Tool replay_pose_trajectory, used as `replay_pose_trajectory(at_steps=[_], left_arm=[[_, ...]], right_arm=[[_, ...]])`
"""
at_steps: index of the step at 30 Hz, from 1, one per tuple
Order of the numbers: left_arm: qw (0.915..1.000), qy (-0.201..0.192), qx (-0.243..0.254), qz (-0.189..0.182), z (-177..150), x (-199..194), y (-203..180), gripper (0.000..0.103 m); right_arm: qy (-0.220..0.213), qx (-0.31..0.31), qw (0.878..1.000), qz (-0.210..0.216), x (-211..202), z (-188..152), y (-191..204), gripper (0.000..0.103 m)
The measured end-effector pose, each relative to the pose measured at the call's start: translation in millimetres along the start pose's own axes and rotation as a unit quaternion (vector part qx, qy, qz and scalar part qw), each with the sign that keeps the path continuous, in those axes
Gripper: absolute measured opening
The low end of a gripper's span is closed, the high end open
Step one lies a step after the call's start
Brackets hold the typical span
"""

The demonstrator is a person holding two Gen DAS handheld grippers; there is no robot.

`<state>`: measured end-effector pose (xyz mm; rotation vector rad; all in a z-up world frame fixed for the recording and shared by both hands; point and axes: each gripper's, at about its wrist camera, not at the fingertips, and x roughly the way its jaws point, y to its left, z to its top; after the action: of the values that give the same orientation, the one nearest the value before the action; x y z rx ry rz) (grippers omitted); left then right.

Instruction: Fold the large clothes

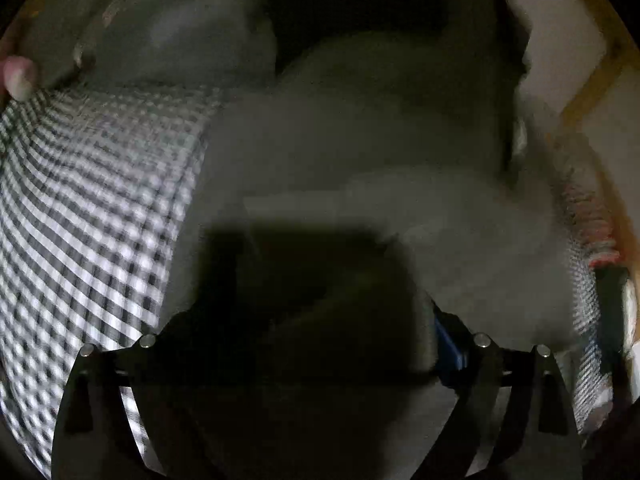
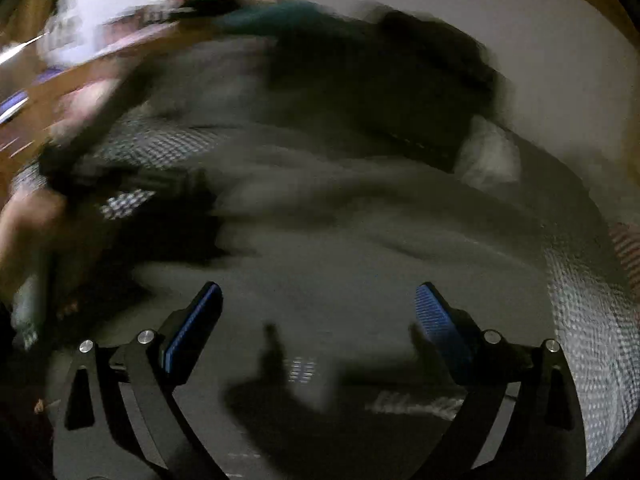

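A large grey garment lies spread over a black-and-white checked cover. In the left wrist view a dark fold of cloth fills the space between the fingers of my left gripper; only the right blue pad shows, and the frame is blurred. In the right wrist view my right gripper is open and empty just above the grey garment, with both blue pads visible. My left gripper and hand show blurred at the left.
A dark pile of clothes lies at the far side near a white wall. A wooden edge runs along the upper left. A white crumpled item sits at the right. A thumb shows at the far left.
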<state>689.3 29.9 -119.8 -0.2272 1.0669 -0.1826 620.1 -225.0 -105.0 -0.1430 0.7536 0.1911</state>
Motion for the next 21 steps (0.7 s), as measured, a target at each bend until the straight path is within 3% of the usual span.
replay_pose_trajectory(at_steps=[2, 4, 7, 10, 13, 15, 17, 20, 21], left_arm=[[0.9995, -0.031, 0.007, 0.008, -7, -1, 0, 0.091], [0.9991, -0.03, 0.016, 0.025, -8, 1, -4, 0.092], [0.9982, -0.035, 0.032, 0.037, -10, 6, -8, 0.092], [0.9978, -0.043, 0.035, 0.037, -14, 6, -7, 0.092], [0.996, -0.069, 0.029, 0.049, -23, -12, -17, 0.089], [0.9901, -0.136, 0.031, 0.01, -25, -45, -31, 0.089], [0.9835, -0.17, 0.061, 0.002, -19, -58, -57, 0.093], [0.9869, -0.102, 0.12, 0.034, 4, -8, -107, 0.095], [0.9859, -0.064, 0.132, 0.081, 10, 27, -116, 0.095]], right_arm=[[0.069, 0.07, 0.995, -0.009, 27, -3, -48, 0.096], [0.124, 0.115, 0.986, 0.006, 51, -13, -72, 0.096], [0.12, 0.018, 0.992, -0.036, 62, -23, -49, 0.096], [0.144, 0.04, 0.988, -0.039, 52, -24, -45, 0.096], [0.116, 0.025, 0.992, -0.034, 23, -28, -38, 0.096], [0.05, 0.023, 0.997, -0.049, -1, -28, -39, 0.097], [0.025, 0.04, 0.995, -0.084, 3, -16, -45, 0.098], [0.097, 0.096, 0.987, -0.085, 54, -9, -61, 0.099], [0.141, 0.099, 0.981, -0.087, 78, -14, -65, 0.099]])
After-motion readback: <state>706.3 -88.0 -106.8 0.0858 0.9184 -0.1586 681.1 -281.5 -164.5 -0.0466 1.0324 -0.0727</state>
